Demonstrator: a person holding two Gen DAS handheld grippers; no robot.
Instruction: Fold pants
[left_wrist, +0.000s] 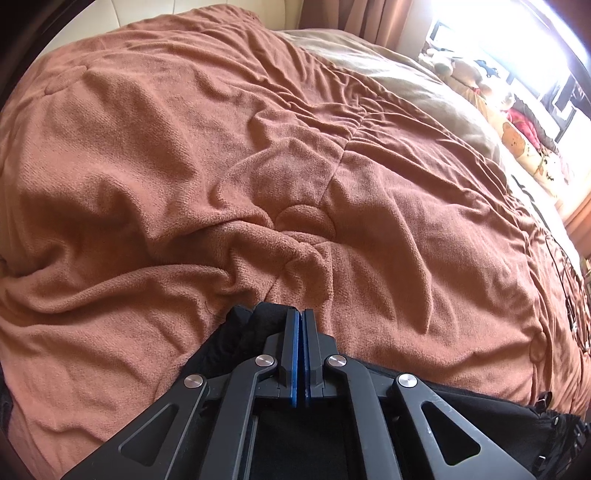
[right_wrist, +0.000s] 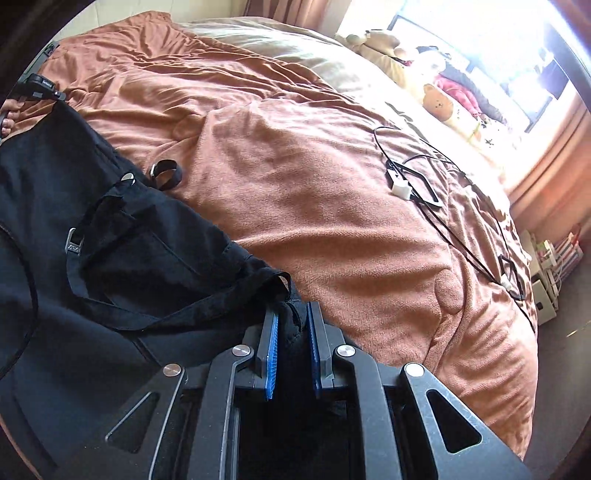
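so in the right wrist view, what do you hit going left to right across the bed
black pants → right hand-held gripper pinching their edge → round quilted patch on the orange blanket → white plug with its black cable → teddy bear pillow → bright window

pants (right_wrist: 110, 240): cut off left | window (right_wrist: 480, 44): glare-blown, unreadable
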